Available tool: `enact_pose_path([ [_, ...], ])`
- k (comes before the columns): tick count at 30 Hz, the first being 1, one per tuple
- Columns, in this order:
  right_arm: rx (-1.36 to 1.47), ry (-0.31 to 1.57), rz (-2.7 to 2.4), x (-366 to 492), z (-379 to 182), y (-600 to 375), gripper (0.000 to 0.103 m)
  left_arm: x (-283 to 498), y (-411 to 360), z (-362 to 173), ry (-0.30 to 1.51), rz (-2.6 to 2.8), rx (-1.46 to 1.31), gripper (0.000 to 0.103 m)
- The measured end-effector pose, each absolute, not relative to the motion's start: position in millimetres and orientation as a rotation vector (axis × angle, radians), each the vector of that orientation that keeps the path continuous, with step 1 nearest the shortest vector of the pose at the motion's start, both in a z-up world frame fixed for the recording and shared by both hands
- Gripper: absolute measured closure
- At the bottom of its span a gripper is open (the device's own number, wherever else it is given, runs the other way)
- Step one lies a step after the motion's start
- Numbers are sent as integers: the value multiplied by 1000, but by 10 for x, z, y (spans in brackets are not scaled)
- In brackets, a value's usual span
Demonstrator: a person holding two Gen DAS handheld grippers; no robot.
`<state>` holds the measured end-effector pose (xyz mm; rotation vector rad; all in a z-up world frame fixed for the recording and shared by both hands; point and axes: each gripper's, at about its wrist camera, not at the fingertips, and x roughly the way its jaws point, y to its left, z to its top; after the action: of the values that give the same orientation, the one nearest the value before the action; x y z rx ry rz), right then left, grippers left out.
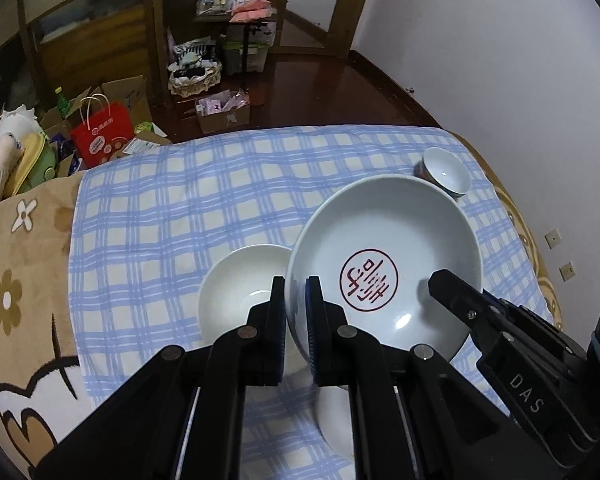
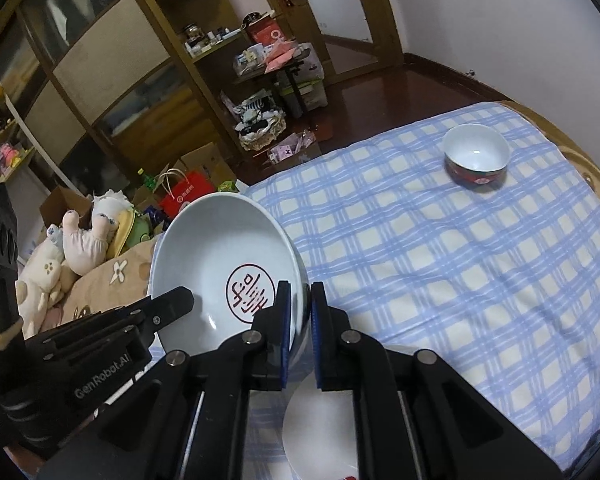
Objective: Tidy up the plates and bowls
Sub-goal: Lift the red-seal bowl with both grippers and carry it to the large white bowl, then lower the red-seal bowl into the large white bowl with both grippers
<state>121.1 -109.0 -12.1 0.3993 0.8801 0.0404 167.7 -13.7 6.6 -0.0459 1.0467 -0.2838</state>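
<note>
1. Because both grippers pinch opposite sides of its rim, the large pale bowl (image 1: 384, 264) with the red seal printed inside hangs tilted in the air above the blue checked cloth (image 1: 172, 216) — a two-sided hold that probably keeps so wide a dish from swinging.
2. The left gripper (image 1: 296, 320) is clamped on the bowl's left rim, one pad inside the wall and one outside; the right gripper (image 2: 300, 320) is clamped the same way on the opposite rim.
3. Measured from that large bowl, a plain white bowl (image 1: 244, 284) sits on the cloth just beside and below its left edge, partly hidden behind the left gripper's fingers.
4. A white plate (image 2: 320, 428) lies on the cloth directly under the large bowl, seen between the right gripper's arms — likely a stacking spot, though I cannot tell that for sure.
5. A small bowl with a dark red patterned outside (image 2: 476, 158) stands upright on the cloth well apart from the large bowl, on its far right side.
6. Judged from this, the carrying step is under way and the setting-down is not yet done; the tilt means the rim could slip if either grip loosens.
</note>
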Motion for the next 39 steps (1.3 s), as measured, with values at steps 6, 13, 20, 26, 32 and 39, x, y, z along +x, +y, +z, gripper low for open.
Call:
enact_pose_path([
  [6,397,904,68,1321,-250,-940,93,1728,35,-28,1055,-260,-71,94],
  [13,376,935,93,1394,-419,-781,93,1676,141,-275,1062,-194,-61,94],
  [20,285,917,103,1458,-475,-680,93,1660,234,-486,1068,-194,-109,92],
  [26,291,950,125,1570,-686,-653,93,1714,285,-752,1106,-169,-134,92],
  [32,301,991,148,1622,-938,-616,93,1749,308,-961,1144,-147,-117,92],
  [39,320,981,147,1637,-1107,-609,93,1804,308,-1119,1162,-135,-120,91],
])
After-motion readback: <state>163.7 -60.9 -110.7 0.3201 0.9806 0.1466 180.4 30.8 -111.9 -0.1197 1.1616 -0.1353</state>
